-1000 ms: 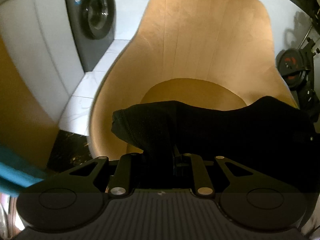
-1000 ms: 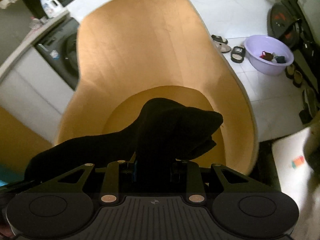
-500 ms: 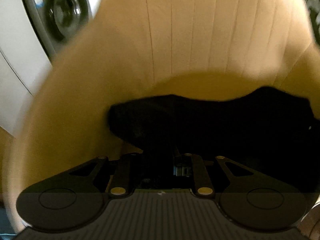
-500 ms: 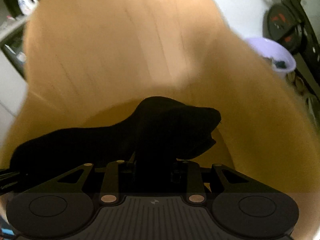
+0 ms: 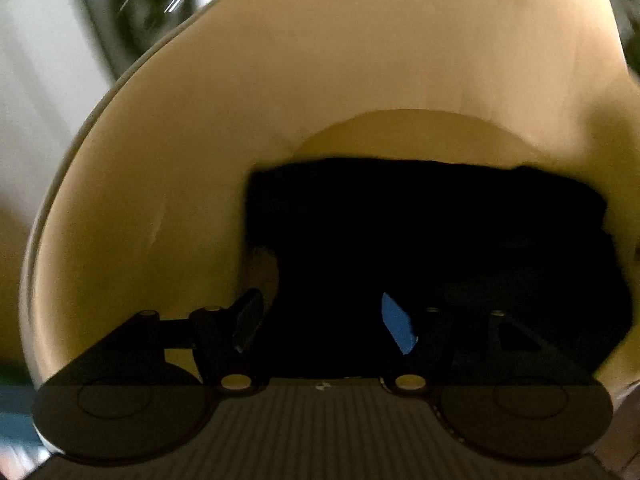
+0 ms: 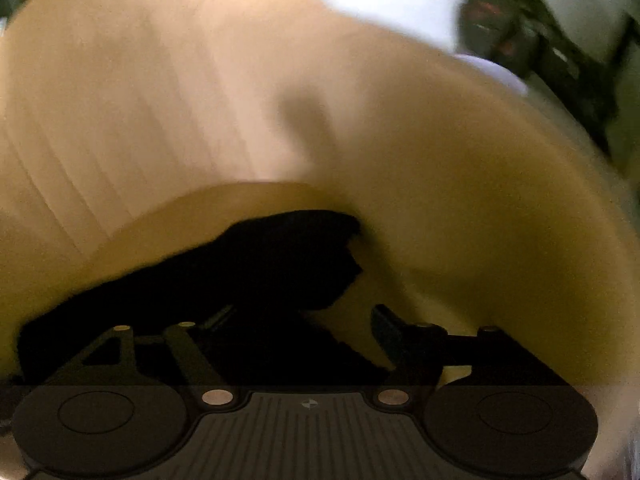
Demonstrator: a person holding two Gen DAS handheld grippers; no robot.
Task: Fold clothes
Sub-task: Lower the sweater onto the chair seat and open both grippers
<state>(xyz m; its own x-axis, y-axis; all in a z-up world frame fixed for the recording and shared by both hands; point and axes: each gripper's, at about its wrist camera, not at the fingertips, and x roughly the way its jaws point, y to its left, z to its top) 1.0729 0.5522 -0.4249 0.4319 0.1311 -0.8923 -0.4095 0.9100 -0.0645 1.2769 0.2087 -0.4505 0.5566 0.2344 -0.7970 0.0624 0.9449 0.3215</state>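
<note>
The black garment point(image 5: 420, 248) has been let go: a second ago it was pinched by both grippers, and now it is laid on the tan chair point(image 5: 160, 184) seat. This fold is judged finished. The left gripper point(image 5: 324, 320) is spread wide over the cloth, holding nothing; the right gripper point(image 6: 304, 324) is likewise spread wide, empty.

Both wrist views look forward and down, close into the tan upholstered shell chair point(image 5: 360, 80), sharing its seat and the black folded cloth point(image 6: 280, 256).
</note>
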